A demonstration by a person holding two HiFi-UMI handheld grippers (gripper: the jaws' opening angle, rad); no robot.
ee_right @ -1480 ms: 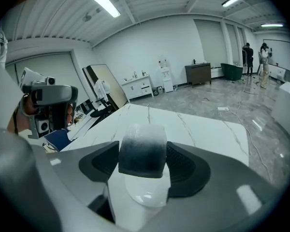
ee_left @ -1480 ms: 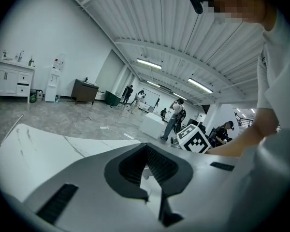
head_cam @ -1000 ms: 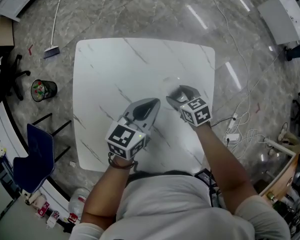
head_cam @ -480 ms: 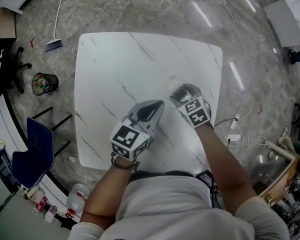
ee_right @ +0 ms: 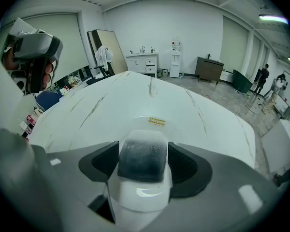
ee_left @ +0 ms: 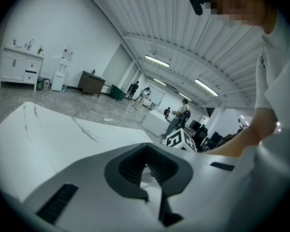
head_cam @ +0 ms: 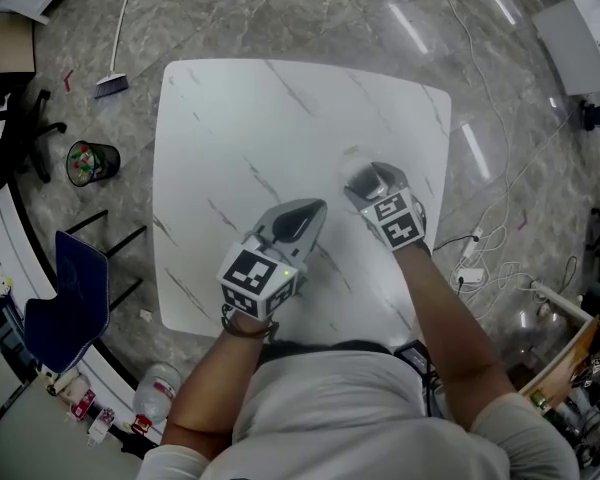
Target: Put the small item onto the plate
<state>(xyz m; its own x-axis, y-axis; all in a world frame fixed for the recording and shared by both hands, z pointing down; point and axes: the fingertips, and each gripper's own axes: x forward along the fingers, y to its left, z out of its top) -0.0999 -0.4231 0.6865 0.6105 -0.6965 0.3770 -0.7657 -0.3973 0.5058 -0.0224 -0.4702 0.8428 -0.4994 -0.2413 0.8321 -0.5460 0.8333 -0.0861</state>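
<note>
Grips the small item [ee_right: 142,161], pale with a dark grey top, tight between the jaws of the right tool [head_cam: 364,181]. Holds it over the right half of the white counter [head_cam: 240,138], just on the near side of a clear plate [ee_right: 157,120] with a yellow sticker at its far rim. Has not yet set it on the plate. Holds the left tool [head_cam: 305,212] to the left and nearer, clenched on nothing with tips together, over bare counter, apart from the plate.
</note>
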